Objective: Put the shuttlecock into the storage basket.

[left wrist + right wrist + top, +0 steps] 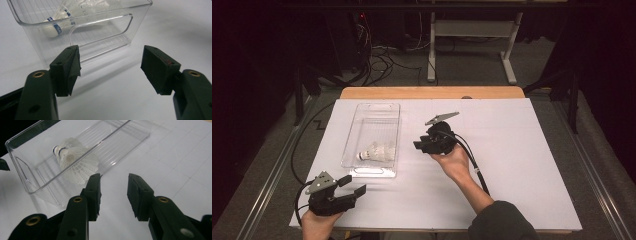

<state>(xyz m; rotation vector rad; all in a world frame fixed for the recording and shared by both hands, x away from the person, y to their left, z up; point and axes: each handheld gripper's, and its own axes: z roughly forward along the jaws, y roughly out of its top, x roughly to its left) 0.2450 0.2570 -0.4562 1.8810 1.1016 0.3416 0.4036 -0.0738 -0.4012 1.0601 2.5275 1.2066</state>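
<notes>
white table sheet (512,165) under everything, landmark is the clear bin (362,120). left gripper (354,186) just near of the bin's near end, jaws wide, nothing between. right gripper (418,145) just beside the bin's right wall, jaws partly apart, empty. shuttlecock (376,151) lies on its side inside the bin, near end. dark floor with cables (382,60) beyond the bin.

Both grippers black; left gripper (354,184) and right gripper (418,145) each topped by grey three-cornered plate. Brass-ringed screw holes on jaws. Black cables trailing. Dark sleeve (504,220).
</notes>
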